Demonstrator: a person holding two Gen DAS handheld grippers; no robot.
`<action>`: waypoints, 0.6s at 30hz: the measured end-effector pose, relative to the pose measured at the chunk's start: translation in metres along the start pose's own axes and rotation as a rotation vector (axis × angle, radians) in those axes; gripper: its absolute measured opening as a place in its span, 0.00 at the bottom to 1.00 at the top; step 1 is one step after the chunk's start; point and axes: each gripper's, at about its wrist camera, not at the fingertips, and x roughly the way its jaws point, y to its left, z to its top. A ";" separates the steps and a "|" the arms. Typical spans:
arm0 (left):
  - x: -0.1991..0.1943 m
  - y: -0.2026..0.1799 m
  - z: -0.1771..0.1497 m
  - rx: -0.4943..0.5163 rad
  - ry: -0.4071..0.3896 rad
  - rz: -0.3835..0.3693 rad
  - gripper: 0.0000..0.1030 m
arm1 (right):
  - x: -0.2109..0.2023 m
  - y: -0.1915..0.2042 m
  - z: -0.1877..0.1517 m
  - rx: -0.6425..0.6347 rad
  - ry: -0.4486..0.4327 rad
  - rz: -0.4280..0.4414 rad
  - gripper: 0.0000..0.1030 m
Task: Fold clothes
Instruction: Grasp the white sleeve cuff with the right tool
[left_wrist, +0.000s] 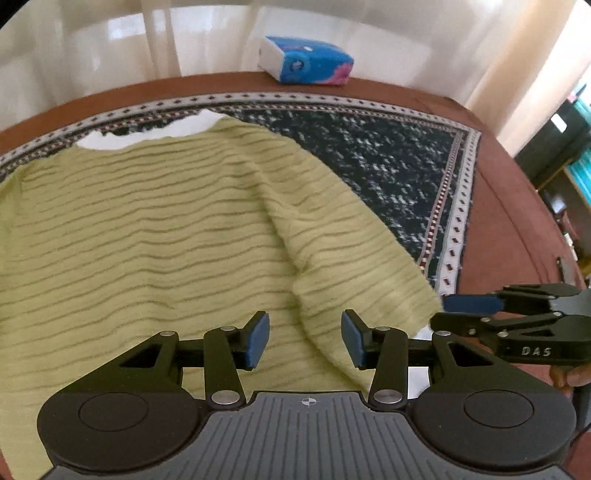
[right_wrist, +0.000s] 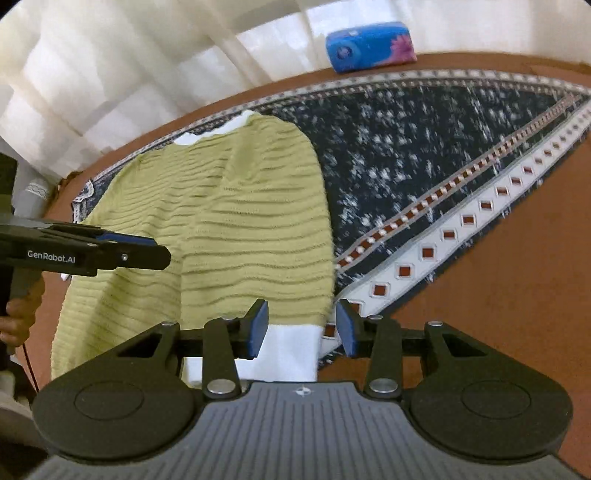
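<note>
1. The ribbed yellow-green knit sweater (left_wrist: 155, 229) lies on the dark patterned cloth (left_wrist: 388, 166) covering the brown table (right_wrist: 517, 258).
2. Left claw (left_wrist: 304, 341) and right claw (right_wrist: 301, 328) hover spread, pinching nothing.
3. Risk: the folded sleeve may slide open, since nothing pins it.

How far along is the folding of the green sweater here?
Done: the green sweater lies on the patterned mat with its right side folded over the body. In hand: nothing; the left tongs and right tongs hover open above it. Left: the remaining folds.
</note>
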 end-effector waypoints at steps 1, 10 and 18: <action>0.002 -0.003 0.000 0.000 0.004 0.008 0.57 | 0.000 -0.002 -0.001 -0.002 0.000 0.015 0.44; 0.025 -0.022 -0.001 -0.017 0.058 0.042 0.08 | 0.005 -0.014 -0.002 0.021 0.069 0.142 0.05; 0.003 -0.053 0.018 -0.001 0.012 -0.030 0.02 | -0.039 -0.025 0.049 -0.039 -0.062 0.136 0.03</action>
